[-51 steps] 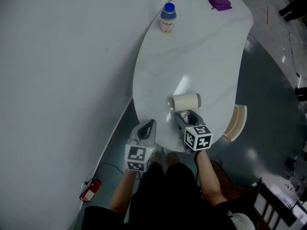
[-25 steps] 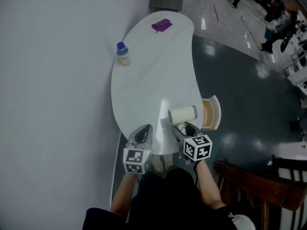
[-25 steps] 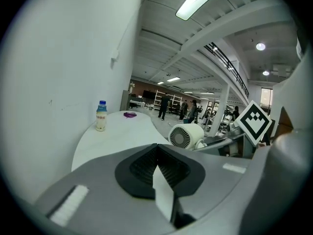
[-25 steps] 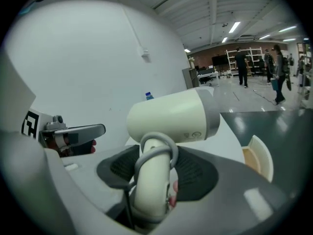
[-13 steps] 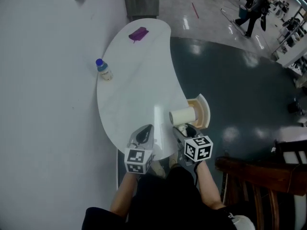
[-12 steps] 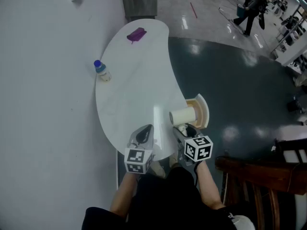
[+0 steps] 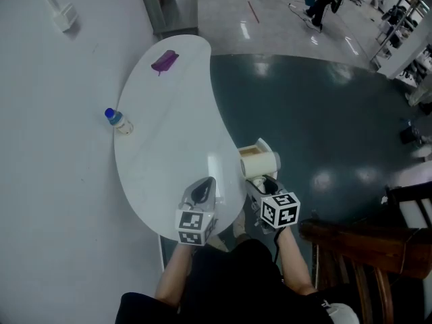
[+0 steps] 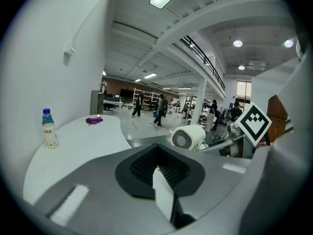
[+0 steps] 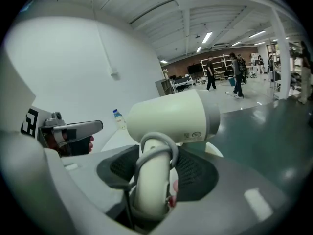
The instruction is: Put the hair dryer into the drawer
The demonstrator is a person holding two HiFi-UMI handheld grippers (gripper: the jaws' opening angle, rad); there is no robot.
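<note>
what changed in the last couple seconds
The right gripper carried the hair dryer rightward off the table, to above the open drawer. The left gripper moved along beside it. Unchanged: right gripper shut on the dryer's handle, left gripper shut and empty, bottle and purple thing on the table.

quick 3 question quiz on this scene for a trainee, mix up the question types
1. What does the right hand-held gripper clamp? A) a metal spoon B) the handle of the cream plastic hair dryer C) nothing
2. True or false: the blue-capped plastic bottle stands upright on the white kidney-shaped table.
3. What colour is the small crumpled item at the table's far end?
Key: 1 B; 2 true; 3 purple
</note>
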